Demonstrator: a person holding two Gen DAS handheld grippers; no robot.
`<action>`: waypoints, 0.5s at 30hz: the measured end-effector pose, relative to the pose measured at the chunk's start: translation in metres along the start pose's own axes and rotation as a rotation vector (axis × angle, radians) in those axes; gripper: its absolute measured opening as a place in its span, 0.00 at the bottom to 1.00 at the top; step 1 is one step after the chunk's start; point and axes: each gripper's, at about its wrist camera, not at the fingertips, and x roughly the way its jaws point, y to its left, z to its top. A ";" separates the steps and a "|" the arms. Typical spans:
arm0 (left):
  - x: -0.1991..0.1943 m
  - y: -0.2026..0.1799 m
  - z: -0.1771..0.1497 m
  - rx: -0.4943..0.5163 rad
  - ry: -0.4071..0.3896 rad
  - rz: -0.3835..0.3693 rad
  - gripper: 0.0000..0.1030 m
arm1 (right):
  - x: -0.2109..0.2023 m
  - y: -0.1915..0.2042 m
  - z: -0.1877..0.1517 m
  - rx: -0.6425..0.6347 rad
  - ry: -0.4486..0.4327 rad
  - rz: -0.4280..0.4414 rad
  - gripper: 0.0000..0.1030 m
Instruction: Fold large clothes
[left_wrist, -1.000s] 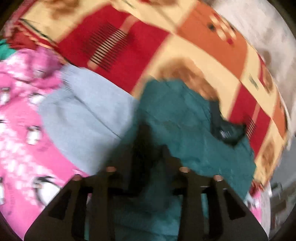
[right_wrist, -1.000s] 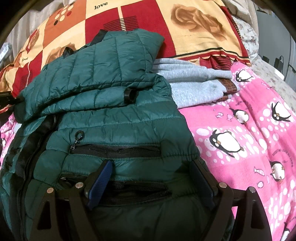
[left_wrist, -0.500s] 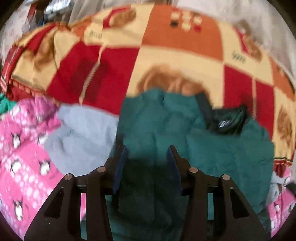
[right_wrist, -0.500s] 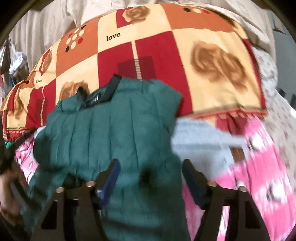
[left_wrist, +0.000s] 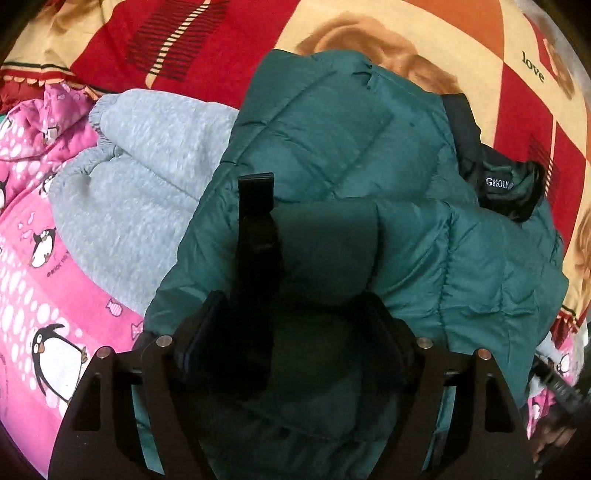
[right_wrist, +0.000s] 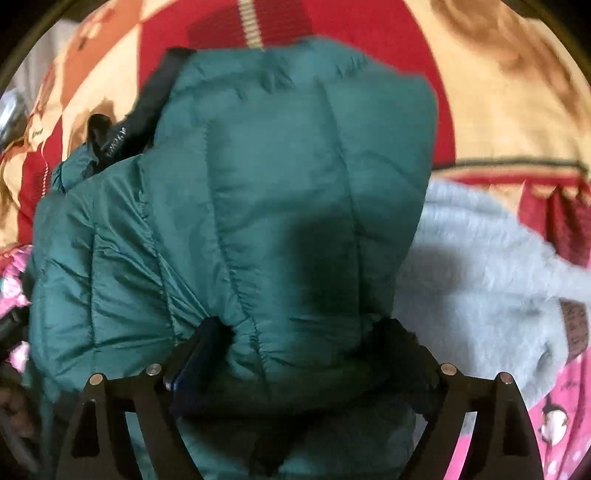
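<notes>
Left gripper (left_wrist: 291, 332): jaws opening, standing wide; a dark, shadowed fold of the green jacket (left_wrist: 369, 155) bulges between them, and a black strap (left_wrist: 256, 221) runs up from beside the left finger. Whether the pads press the fabric I cannot tell.

Right gripper (right_wrist: 295, 350): jaws opening, fairly wide, straddling a puffed ridge of the green jacket (right_wrist: 258, 184); the cloth fills the gap, contact with the pads unclear.

Key relation: the jacket lies directly ahead of and under both grippers, its length running away from them toward the collar (left_wrist: 506, 184) at the far end. Both hands look equally near, so I judge the next fold would be carried forward, hem toward collar.

Beside it: a folded grey sweatshirt (left_wrist: 140, 166), touching the jacket's edge, on the pink penguin blanket (left_wrist: 44, 258).

Far: a red and cream patchwork blanket (left_wrist: 184, 44) under the collar end.

Hidden: the jacket's near hem, cut off below the grippers; the right wrist view is blurred.
</notes>
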 end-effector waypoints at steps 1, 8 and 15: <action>0.000 0.000 0.000 -0.002 0.002 0.004 0.75 | -0.012 0.002 0.006 -0.009 -0.039 -0.016 0.61; 0.000 -0.007 -0.002 -0.006 0.013 0.019 0.75 | -0.064 0.032 0.044 -0.040 -0.380 -0.031 0.61; 0.002 -0.009 0.006 0.011 0.017 -0.003 0.81 | 0.023 0.024 0.038 -0.032 -0.146 -0.040 0.64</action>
